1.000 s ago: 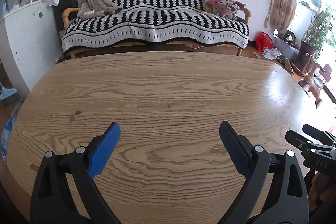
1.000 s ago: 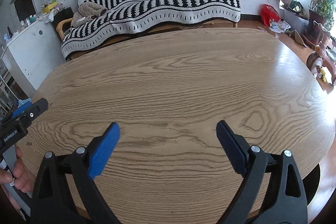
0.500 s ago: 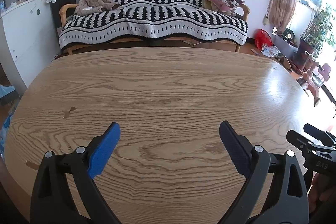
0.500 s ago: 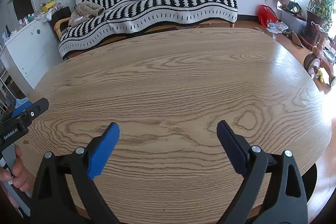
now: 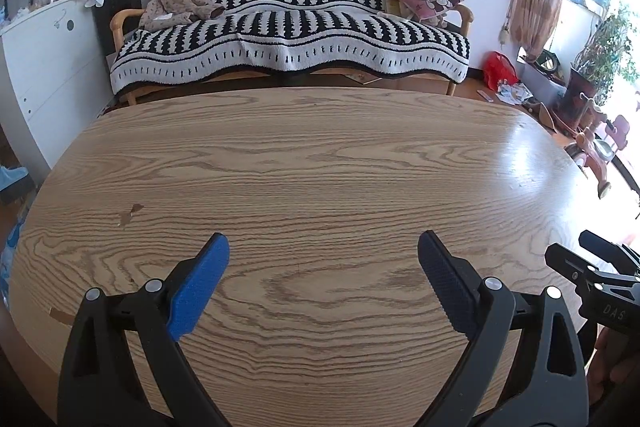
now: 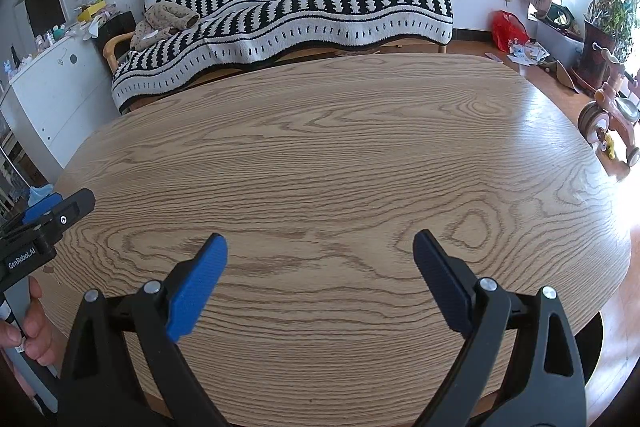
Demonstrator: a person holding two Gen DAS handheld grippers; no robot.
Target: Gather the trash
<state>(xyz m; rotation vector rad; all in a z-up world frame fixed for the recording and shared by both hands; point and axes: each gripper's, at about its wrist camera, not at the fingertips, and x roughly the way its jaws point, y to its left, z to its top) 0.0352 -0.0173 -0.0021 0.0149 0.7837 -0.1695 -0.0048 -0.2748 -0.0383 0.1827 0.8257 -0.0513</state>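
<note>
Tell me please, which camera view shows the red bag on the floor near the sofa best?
The right wrist view shows the red bag best: it stands clear of the sofa, with scattered papers beside it. In the left wrist view the bag is also visible, but its lower part blends into the floor clutter.

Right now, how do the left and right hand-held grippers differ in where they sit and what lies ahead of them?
The left hand-held gripper hovers over the wooden table nearer a chipped spot; the right hand-held gripper has unmarked grain ahead. The left faces the striped sofa squarely; the right sees it off to the left. Both are open, empty, above the tabletop.
</note>
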